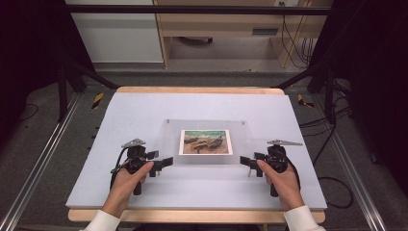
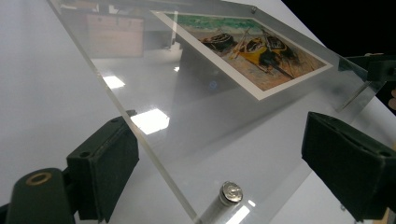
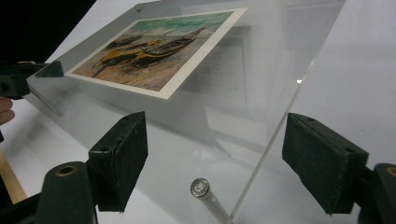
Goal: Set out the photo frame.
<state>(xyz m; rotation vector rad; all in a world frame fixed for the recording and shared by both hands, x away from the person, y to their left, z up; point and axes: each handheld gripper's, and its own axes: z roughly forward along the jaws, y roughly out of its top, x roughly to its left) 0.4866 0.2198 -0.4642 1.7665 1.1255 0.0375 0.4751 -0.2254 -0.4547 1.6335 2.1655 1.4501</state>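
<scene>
Hands: left hand and right hand each grip a tool at the counter's near edge.
Left gripper: fingers spread wide, straddling the frame's near-left corner.
Right gripper: fingers wide, straddling the near-right corner.
Acrylic frame: lies mid-counter between both grippers, metal corner pin visible.
Boat picture: inside the frame.

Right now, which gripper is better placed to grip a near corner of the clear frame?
Neither clearly; a slight edge to the left gripper. In its own view the frame edge and corner pin lie between its open jaws. The right gripper is also open, its pin similarly between the jaws.
</scene>
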